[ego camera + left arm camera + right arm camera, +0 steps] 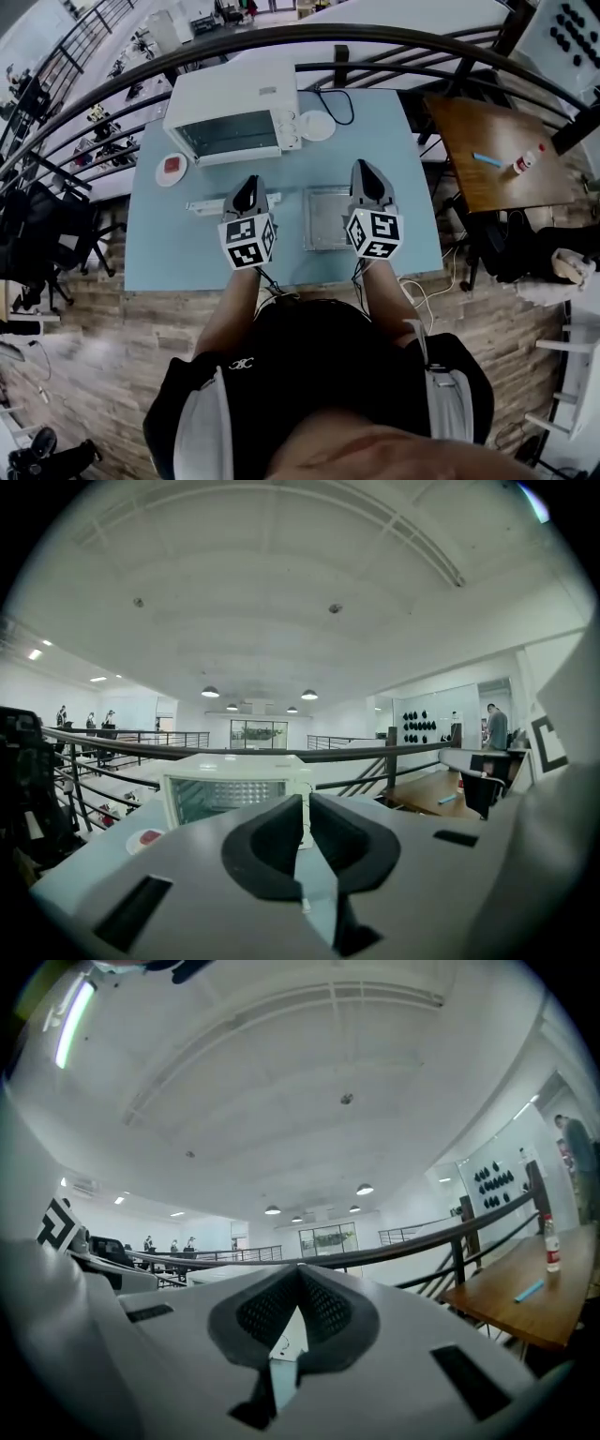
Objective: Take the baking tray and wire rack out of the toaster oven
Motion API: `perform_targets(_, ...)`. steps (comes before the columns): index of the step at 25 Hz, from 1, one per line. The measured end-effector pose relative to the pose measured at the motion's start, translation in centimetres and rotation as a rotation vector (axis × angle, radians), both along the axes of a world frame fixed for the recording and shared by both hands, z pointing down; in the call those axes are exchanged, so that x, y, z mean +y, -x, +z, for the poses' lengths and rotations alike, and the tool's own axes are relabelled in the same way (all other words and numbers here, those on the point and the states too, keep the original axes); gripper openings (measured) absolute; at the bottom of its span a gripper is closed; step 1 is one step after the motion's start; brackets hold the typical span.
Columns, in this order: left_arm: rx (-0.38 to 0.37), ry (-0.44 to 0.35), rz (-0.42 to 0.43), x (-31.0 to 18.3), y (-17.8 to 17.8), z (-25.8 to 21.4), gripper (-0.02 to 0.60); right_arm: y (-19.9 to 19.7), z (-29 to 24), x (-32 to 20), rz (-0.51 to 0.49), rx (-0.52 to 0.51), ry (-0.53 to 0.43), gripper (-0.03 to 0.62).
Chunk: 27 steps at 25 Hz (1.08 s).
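Smooth white casing on the toaster oven [234,112]; the baking tray [326,220] looks dull grey metal; the surface [169,248] is matt pale blue; the right-hand table [487,141] is brown wood.

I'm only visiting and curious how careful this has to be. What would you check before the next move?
1. Baking tray is out of the toaster oven and flat on the table: ok.
2. Wire rack is out and lying on the table: ok.
3. Left gripper is shut, with nothing between its fingers: ok.
4. Right gripper is shut and empty: ok.
5. Both grippers are raised clear of the tray and rack: ok.
6. Oven door is closed: cannot tell.
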<state>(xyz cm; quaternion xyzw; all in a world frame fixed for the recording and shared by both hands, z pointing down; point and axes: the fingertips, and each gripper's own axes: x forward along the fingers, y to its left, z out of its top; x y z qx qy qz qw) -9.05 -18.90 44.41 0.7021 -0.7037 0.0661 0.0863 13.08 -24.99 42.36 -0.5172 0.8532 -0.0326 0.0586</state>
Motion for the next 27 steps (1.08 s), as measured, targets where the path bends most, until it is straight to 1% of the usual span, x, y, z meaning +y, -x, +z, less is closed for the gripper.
perform_targets(3, -0.023, -0.026, -0.004, 0.3, 1.5, -1.6, 0.032, 2.4, -1.3, -0.2, -0.035, 0.016, -0.03, 0.0)
perform_targets(5, -0.021, -0.038, -0.016, 0.5, 2.7, -2.4, 0.032, 3.6, -1.8, -0.3, -0.05, 0.011, -0.033, 0.0)
perform_targets(9, 0.047, -0.028, -0.043, 0.4, 5.2, -3.0, 0.032, 5.5, -2.4, -0.6, -0.066, 0.005, -0.044, 0.002)
perform_targets(11, 0.059, -0.019, -0.044, 0.2, 5.9, -3.1, 0.032, 6.1, -2.4, -1.1, -0.069, 0.019, -0.048, 0.002)
perform_targets(15, 0.045, -0.028, -0.022, -0.5, 6.3, -3.7, 0.032, 6.2, -2.6, -2.3, -0.06, 0.024, -0.04, 0.002)
perform_targets(20, 0.034, -0.044, 0.008, -1.3, 6.2, -4.1, 0.032, 6.8, -3.2, -2.1, -0.051, 0.059, -0.075, 0.002)
perform_targets(27, 0.036, -0.066, 0.041, -1.7, 6.0, -4.4, 0.032, 6.8, -3.7, -2.2, -0.057, 0.015, -0.088, 0.002)
